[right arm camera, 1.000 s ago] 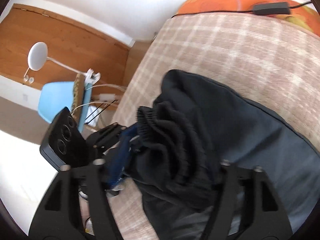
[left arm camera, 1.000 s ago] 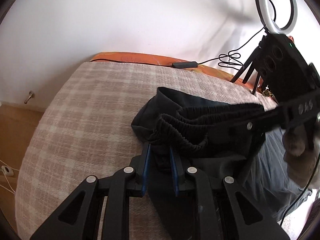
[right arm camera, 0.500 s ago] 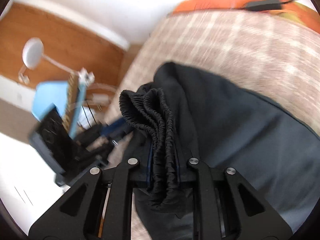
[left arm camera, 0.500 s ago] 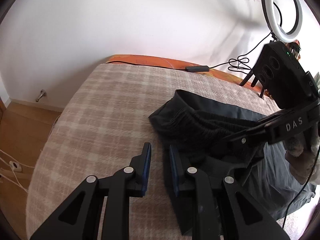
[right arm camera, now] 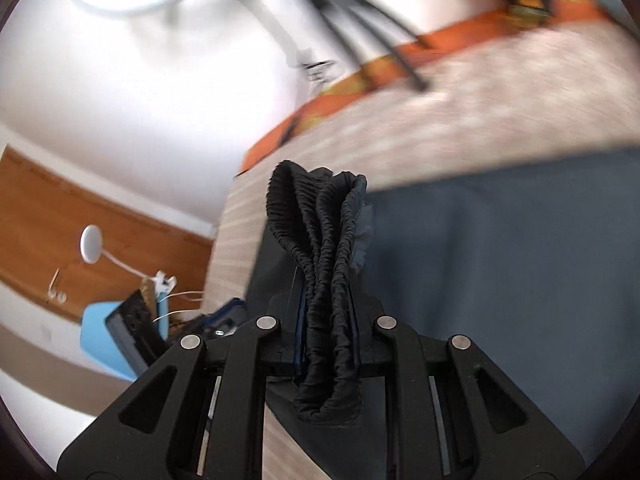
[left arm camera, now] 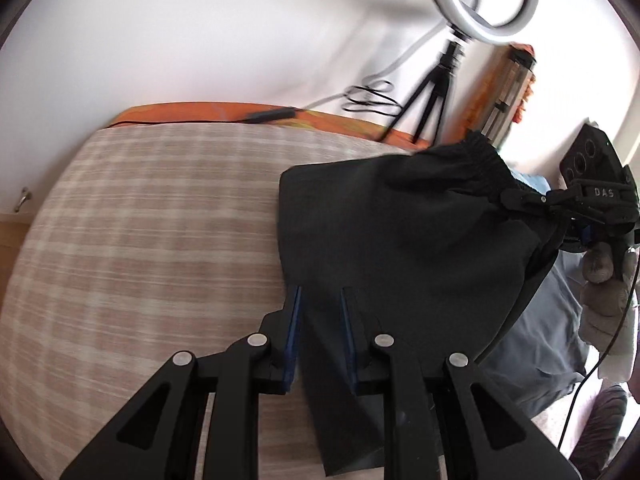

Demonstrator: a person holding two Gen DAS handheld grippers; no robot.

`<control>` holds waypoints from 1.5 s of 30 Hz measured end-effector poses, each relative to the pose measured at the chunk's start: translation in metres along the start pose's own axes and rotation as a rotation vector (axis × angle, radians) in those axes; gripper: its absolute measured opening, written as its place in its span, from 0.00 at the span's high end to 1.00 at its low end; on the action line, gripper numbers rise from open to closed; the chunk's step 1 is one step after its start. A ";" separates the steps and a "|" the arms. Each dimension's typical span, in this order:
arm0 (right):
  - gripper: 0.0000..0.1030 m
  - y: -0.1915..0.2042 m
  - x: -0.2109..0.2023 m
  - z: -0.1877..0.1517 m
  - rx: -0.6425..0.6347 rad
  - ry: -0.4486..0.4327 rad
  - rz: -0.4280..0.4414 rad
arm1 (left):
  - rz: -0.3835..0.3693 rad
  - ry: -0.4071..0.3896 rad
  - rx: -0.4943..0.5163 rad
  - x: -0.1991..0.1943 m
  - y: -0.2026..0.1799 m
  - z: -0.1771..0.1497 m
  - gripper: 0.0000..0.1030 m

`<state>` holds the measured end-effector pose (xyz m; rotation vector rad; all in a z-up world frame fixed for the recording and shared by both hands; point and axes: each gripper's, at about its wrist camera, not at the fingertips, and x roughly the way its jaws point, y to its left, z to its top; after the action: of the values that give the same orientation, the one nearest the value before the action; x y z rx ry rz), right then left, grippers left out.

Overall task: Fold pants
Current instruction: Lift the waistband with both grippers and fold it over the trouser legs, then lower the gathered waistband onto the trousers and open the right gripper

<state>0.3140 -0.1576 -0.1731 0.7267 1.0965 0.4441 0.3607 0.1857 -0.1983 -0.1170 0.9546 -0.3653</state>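
The black pants (left arm camera: 400, 240) hang stretched over the plaid bed between my two grippers. My left gripper (left arm camera: 320, 320) is shut on a lower edge of the fabric, which runs between its blue pads (left arm camera: 295, 320). My right gripper (right arm camera: 326, 320) is shut on the bunched elastic waistband (right arm camera: 320, 240), which sticks up past its fingers. In the left wrist view the right gripper (left arm camera: 560, 208) is far right, in a gloved hand (left arm camera: 600, 280), with the waistband (left arm camera: 480, 156) raised off the bed.
The plaid bed cover (left arm camera: 160, 240) spreads left of the pants, with an orange sheet edge (left arm camera: 200, 112) at the wall. A ring light on a tripod (left arm camera: 480, 0) and cables stand behind. Grey-blue cloth (left arm camera: 540, 340) lies under the pants at right. Wooden floor and a blue chair (right arm camera: 100, 332) lie beyond.
My right gripper closed on the bunched waistband and swung away to the right, lifting it. The crumpled pants have been pulled out flat between the grippers. The left gripper shifted a little.
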 end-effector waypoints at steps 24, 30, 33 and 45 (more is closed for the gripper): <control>0.83 -0.141 -0.232 -0.019 0.039 -0.189 -0.170 | -0.016 0.128 0.173 0.019 -0.179 -0.038 0.84; 0.83 -0.188 -0.283 -0.015 0.049 -0.211 -0.236 | -0.025 0.147 0.222 0.032 -0.213 -0.037 0.84; 0.83 -0.211 -0.300 -0.012 0.055 -0.221 -0.267 | -0.035 0.166 0.251 0.042 -0.233 -0.041 0.84; 0.31 -0.258 -0.298 -0.005 0.091 -0.104 -0.186 | -0.019 0.232 0.295 0.073 -0.258 -0.052 0.84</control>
<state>0.1825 -0.5295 -0.1703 0.7120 1.0796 0.1971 0.2917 -0.0778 -0.2185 0.1896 1.1176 -0.5418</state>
